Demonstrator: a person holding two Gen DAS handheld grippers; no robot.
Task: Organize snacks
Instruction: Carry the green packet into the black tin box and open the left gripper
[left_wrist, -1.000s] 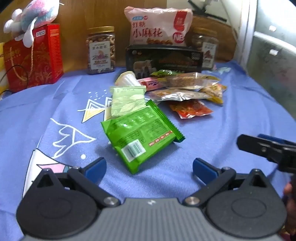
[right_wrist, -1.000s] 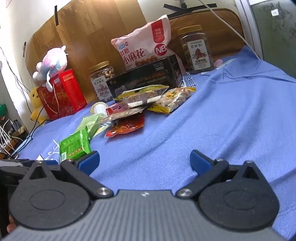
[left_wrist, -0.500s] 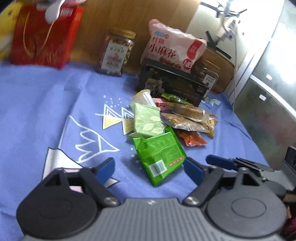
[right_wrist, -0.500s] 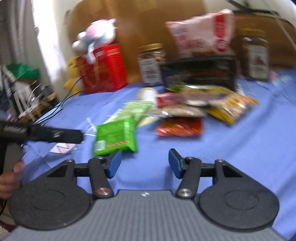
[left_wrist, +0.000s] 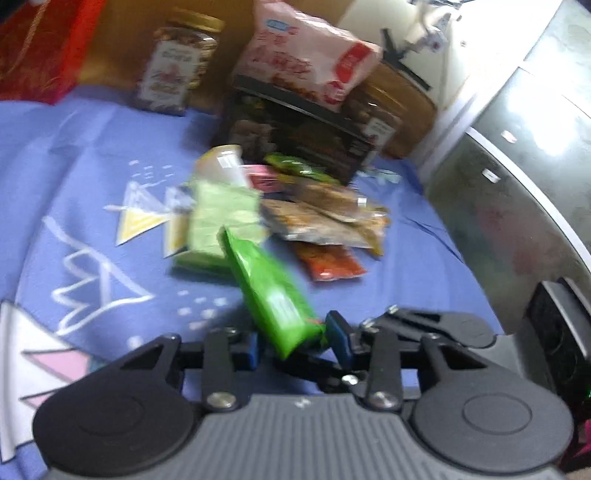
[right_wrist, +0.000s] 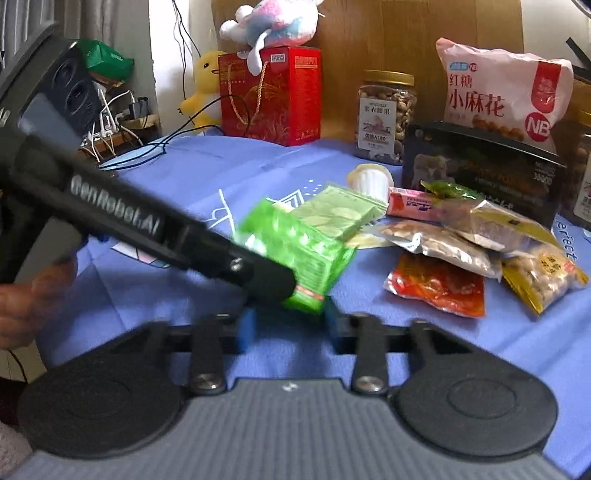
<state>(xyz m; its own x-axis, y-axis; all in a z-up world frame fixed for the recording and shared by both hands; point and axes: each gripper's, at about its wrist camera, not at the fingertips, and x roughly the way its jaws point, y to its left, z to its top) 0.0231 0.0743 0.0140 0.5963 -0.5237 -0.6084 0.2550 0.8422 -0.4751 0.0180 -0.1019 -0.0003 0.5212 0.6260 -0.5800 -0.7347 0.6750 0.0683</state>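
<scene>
1. Blue printed tablecloth (right_wrist: 192, 170) covers table; wooden board behind.
2. Far L: red gift box (right_wrist: 271, 94) w/ plush toy (right_wrist: 275, 20) on top.
3. L gripper (left_wrist: 291, 341) clamps bright green snack pack (left_wrist: 271, 291), pack tilted up off cloth.
4. R gripper (right_wrist: 290, 326) jaws narrowed either side of same pack's lower edge; contact unclear, blurred.
5. R of pack: pale green packet (right_wrist: 338, 214), red sachet (right_wrist: 437, 286), peanut bags, black box (right_wrist: 480, 173).

Blue cloth (right_wrist: 424, 354) carries snack packets (right_wrist: 436, 284), jars (right_wrist: 386, 116), red box (right_wrist: 271, 94).
</scene>
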